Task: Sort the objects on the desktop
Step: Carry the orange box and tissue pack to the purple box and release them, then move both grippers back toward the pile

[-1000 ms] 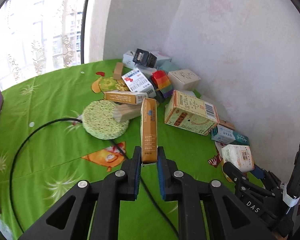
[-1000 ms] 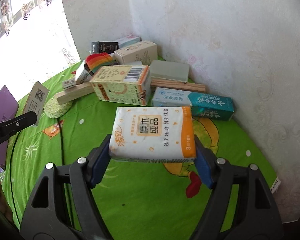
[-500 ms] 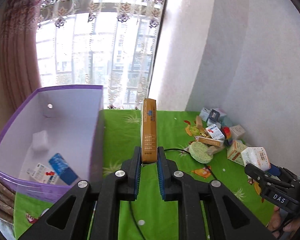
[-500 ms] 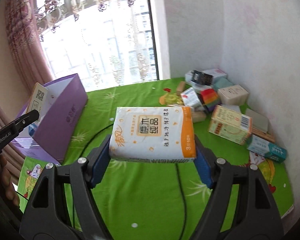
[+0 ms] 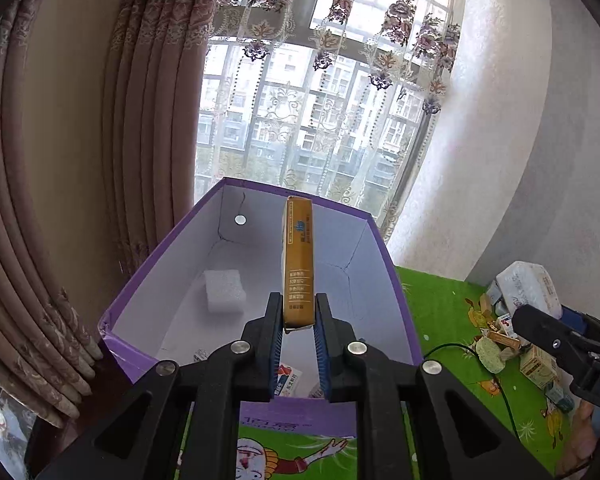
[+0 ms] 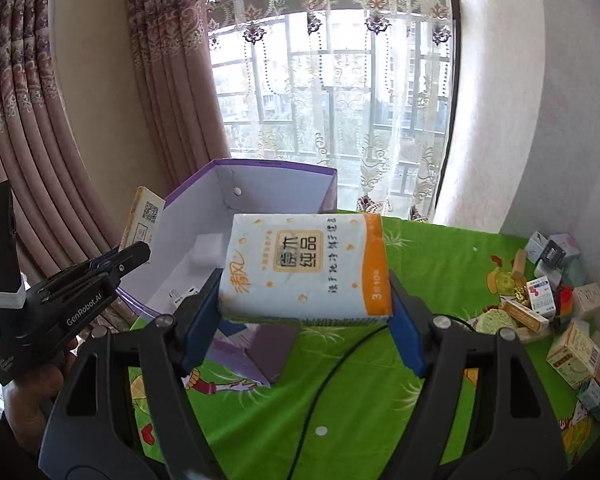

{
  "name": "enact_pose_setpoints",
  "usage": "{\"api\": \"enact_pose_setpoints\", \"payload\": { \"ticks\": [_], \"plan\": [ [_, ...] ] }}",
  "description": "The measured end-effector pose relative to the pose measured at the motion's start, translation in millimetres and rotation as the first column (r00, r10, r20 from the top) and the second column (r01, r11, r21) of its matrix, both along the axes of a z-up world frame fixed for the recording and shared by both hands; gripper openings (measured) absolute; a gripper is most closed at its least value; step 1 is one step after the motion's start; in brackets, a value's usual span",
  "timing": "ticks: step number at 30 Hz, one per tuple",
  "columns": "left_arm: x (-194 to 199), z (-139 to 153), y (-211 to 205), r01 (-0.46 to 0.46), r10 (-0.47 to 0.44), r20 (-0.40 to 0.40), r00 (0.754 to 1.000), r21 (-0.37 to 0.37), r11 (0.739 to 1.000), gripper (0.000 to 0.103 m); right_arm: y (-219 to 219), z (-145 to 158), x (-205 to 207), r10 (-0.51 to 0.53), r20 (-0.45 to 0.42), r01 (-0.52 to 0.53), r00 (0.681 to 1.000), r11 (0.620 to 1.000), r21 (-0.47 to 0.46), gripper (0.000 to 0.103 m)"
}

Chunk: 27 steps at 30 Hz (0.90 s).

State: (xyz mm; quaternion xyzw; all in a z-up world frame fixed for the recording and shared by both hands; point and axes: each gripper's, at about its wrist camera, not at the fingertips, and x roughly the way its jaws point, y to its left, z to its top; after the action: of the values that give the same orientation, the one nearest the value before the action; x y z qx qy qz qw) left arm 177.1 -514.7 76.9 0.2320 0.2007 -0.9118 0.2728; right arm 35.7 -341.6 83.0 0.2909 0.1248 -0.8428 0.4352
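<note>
Both claws have swung away from the pile of boxes (image 6: 560, 304) toward the purple box (image 5: 396, 280) at the window end of the tabletop (image 6: 440, 248). The left claw (image 5: 298, 330) is clenched on a narrow yellow carton (image 5: 299, 264), held upright over the open box — a white sponge (image 5: 225, 291) lies inside. The right claw (image 6: 304, 320) grips a tissue pack (image 6: 306, 266) just beside the box's near corner.
</note>
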Motion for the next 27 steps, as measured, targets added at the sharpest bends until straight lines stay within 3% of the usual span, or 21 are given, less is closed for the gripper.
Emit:
{"api": "enact_pose_setpoints", "payload": {
  "ticks": [9,18,20,22,23,27],
  "plan": [
    [5,-15,-32,-0.012,0.013,-0.009,1.0,0.05,0.999,0.015,-66,-31,-4,0.057,0.018,-0.058,0.998,0.994,0.092,0.077],
    [-3,-24,-50,-0.011,0.013,-0.016,1.0,0.083,0.997,0.019,-80,-38,-22,0.054,0.042,-0.058,0.998,0.993,0.1,0.082],
    [-6,-26,-51,-0.003,0.004,-0.01,1.0,0.083,0.997,0.021,-76,-35,-23,0.054,0.044,-0.057,0.998,0.995,0.078,0.089],
    [-6,-27,-49,-0.003,0.004,-0.011,1.0,0.089,0.996,0.039,-73,-33,-23,0.045,0.036,-0.048,0.998,0.997,0.068,0.09],
    [-6,-27,-49,-0.003,0.004,-0.015,1.0,0.089,0.996,0.043,-69,-32,-24,0.035,0.035,-0.037,0.999,0.997,0.063,0.09],
    [-6,-21,-38,0.021,-0.019,-0.032,0.999,0.072,0.997,0.045,-38,-28,-30,-0.017,0.045,0.016,0.999,0.999,0.037,0.09]
  ]
}}
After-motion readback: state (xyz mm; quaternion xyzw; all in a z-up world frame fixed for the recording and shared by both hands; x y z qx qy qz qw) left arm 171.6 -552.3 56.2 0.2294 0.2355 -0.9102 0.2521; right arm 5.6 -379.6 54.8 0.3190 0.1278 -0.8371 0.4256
